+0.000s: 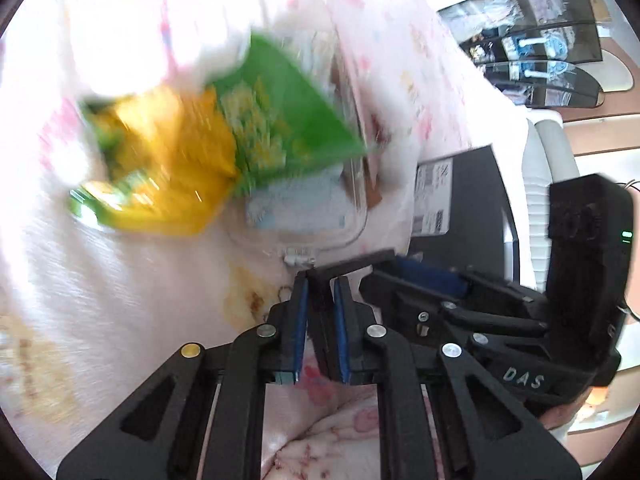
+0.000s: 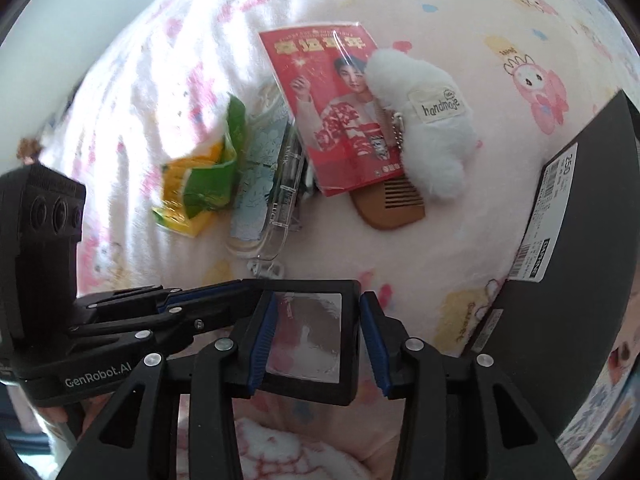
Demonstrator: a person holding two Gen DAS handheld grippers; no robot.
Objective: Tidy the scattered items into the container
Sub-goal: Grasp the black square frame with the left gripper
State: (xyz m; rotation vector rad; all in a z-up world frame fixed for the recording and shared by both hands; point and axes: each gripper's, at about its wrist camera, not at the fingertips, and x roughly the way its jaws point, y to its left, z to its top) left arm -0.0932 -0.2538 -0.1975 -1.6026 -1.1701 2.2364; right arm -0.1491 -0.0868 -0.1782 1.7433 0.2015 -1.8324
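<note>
**Mirror between my right jaws, left gripper closed**

The black-framed mirror (image 2: 310,336) sits between my right gripper's (image 2: 318,338) part-open jaws, left pad touching, right pad clear. The black box (image 2: 580,248) is at three o'clock. My left gripper (image 1: 320,316) is pinched nearly closed, holding nothing I can see. A green-yellow packet (image 1: 200,148), blurred, lies at ten o'clock on the pink blanket (image 2: 460,12).

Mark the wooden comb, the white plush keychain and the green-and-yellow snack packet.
wooden comb (image 2: 394,210): right wrist view, toothed body.
white plush keychain (image 2: 424,120): right wrist view, fluffy middle.
green-and-yellow snack packet (image 2: 200,184): right wrist view, crumpled centre.
</note>
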